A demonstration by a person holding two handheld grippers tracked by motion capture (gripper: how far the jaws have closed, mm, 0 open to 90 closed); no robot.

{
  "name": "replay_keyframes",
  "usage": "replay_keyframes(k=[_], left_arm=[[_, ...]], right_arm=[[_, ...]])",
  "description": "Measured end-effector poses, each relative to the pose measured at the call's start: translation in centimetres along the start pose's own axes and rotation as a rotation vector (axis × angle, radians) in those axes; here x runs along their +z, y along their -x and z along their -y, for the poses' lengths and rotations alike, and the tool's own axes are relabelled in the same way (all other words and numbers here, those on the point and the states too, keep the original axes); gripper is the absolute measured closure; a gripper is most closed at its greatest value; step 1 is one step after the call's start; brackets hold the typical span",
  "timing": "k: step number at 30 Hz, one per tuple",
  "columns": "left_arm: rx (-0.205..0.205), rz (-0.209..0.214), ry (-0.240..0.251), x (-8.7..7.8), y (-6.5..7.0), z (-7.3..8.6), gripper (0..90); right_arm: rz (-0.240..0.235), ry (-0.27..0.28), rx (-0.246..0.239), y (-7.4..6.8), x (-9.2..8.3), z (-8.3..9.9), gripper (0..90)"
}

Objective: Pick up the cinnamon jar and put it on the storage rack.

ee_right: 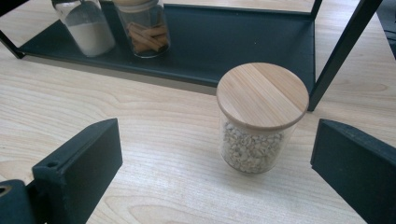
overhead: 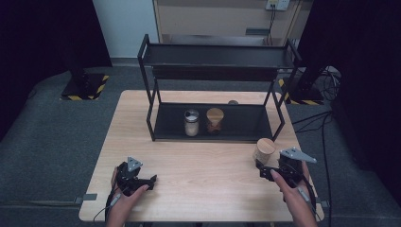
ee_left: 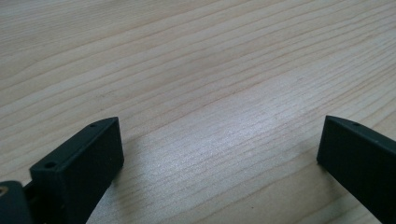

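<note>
A glass jar of pale beans with a round wooden lid [ee_right: 261,95] stands on the wooden table [ee_right: 140,116], just in front of the rack's right leg; it is also in the high view [overhead: 264,150]. My right gripper [ee_right: 217,140] is open, its jaws wide on either side of the jar and slightly short of it, not touching. In the high view the right gripper [overhead: 272,166] sits right behind the jar. My left gripper [overhead: 150,182] rests low at the table's front left, open over bare wood [ee_left: 219,149].
A black two-tier rack [overhead: 217,56] stands at the back of the table. On its lower shelf [ee_right: 243,42] are a jar of white powder [overhead: 191,122] and a jar of cinnamon sticks [overhead: 214,120]. Cables [overhead: 326,123] lie on the floor at right.
</note>
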State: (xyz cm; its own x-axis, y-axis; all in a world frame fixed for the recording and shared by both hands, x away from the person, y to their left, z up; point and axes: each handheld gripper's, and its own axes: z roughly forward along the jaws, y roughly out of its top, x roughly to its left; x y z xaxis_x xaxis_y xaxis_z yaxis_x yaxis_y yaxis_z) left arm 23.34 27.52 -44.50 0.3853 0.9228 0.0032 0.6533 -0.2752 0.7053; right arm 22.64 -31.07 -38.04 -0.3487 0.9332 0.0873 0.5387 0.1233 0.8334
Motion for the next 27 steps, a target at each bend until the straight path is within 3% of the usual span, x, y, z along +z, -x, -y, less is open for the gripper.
replay_keyframes(k=[27], left_arm=[[0.000,-0.001,0.000,0.0,0.0,0.0,0.0]], right_arm=[[0.004,-0.011,0.033,0.9,1.7,2.3,2.2]])
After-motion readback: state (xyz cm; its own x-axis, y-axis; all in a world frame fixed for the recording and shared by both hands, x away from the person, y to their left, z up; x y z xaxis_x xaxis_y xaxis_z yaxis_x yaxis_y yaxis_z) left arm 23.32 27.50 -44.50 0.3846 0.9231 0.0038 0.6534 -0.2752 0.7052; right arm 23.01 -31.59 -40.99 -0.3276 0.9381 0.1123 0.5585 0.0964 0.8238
